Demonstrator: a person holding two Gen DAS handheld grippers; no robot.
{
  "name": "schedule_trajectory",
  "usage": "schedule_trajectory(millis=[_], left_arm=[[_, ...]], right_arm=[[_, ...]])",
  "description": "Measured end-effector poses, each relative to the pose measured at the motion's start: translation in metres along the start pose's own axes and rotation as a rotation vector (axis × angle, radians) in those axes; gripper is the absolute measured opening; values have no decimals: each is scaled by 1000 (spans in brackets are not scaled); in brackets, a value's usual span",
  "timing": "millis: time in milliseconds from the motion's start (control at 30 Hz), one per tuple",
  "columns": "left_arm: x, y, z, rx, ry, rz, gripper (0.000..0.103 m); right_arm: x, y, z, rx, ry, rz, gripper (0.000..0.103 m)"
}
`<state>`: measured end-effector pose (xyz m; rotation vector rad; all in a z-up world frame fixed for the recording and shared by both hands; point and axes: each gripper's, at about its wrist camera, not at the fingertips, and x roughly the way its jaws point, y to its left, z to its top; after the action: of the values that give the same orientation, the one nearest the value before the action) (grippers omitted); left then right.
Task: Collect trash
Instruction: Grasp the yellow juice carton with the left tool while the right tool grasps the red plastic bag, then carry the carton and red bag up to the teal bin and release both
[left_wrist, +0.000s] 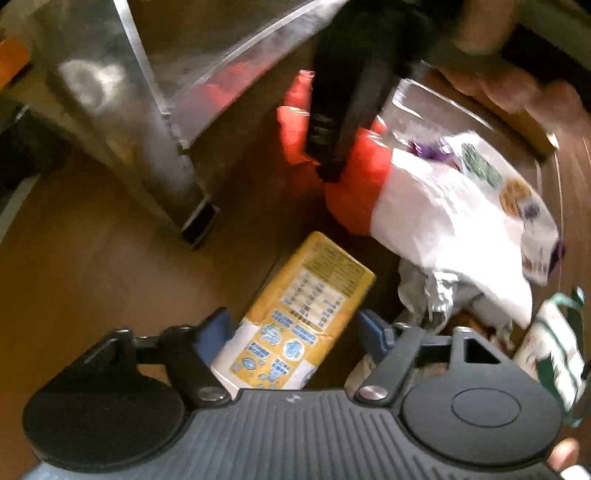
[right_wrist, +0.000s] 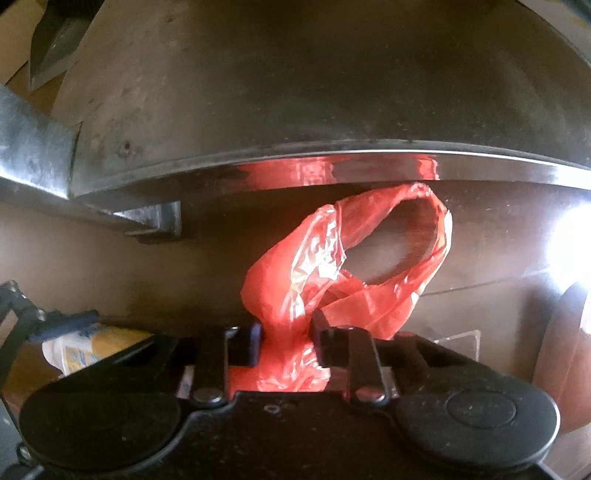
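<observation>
My left gripper (left_wrist: 295, 325) has its blue pads (left_wrist: 218, 328) against the sides of a yellow and white package (left_wrist: 306, 302), which sticks out forward between them. My right gripper (right_wrist: 284, 332) is shut on the handle of a red plastic bag (right_wrist: 343, 266). In the left wrist view the right gripper (left_wrist: 328, 162) comes down from above onto the red bag (left_wrist: 354, 184). A white printed wrapper (left_wrist: 454, 214) lies across the bag, with crumpled paper (left_wrist: 439, 291) under it. In the right wrist view the yellow package (right_wrist: 88, 347) shows at lower left.
A metal table leg (left_wrist: 155, 147) and steel frame (left_wrist: 236, 62) stand on the brown floor to the left. In the right wrist view a steel edge (right_wrist: 332, 166) runs just above the bag. A green and white wrapper (left_wrist: 554, 347) is at the right.
</observation>
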<state>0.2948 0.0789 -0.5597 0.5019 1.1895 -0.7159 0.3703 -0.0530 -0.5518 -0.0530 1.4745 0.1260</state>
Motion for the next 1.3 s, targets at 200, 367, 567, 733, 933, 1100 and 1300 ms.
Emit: schedule_trajectory(millis=[200,367,567,733,933,1100,1300], left_arm=[[-13,23,-8,-196,0,23,64],[-42,53,-27,-408,-1,23,61],[-97,68,-61,-631,-15,67,58],[-163,66,-82,-773,-62,119,55],[-255,59,-80,-791,-181,251,54],[-329,58,-76,-798,-302,355,54],[-423,33,-60,-772,-445,443,54]], right_arm=[[-23,-7,-8,22,-73,21,11],[-64,-24,-20,101,-147,36,11],[-128,-41,-42,111,-208,83,11],[-196,-46,-67,75,-256,122,11],[-278,-48,-98,-16,-352,178,11],[-354,-62,-119,-51,-434,208,11],[-436,-60,-145,-120,-537,237,10]])
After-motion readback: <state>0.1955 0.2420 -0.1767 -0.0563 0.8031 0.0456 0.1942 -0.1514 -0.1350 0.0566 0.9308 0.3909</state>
